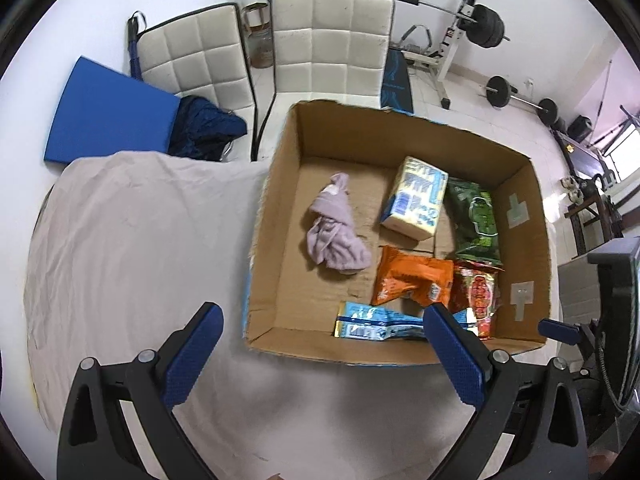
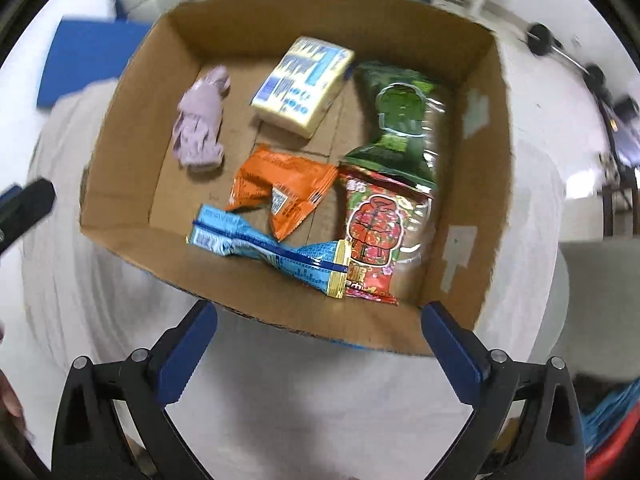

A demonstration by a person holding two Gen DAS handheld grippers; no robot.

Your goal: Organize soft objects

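An open cardboard box (image 1: 288,208) (image 2: 120,152) stands on the cloth-covered table. Inside lie a crumpled lilac cloth (image 1: 335,232) (image 2: 200,124), a yellow-and-blue tissue pack (image 1: 416,198) (image 2: 304,84), a green packet (image 1: 474,216) (image 2: 400,120), an orange packet (image 1: 412,276) (image 2: 280,188), a red packet (image 1: 478,296) (image 2: 372,236) and a light-blue packet (image 1: 376,322) (image 2: 264,248). My left gripper (image 1: 324,324) is open and empty, over the box's near wall. My right gripper (image 2: 320,324) is open and empty, just in front of the box's near wall.
A pale cloth (image 1: 140,240) covers the table left of the box. Two white chairs (image 1: 332,44) stand behind, with a blue mat (image 1: 108,116) and a dark garment (image 1: 208,128). Gym weights (image 1: 484,24) are at the back right. The other gripper's tip (image 2: 24,204) shows at the left edge.
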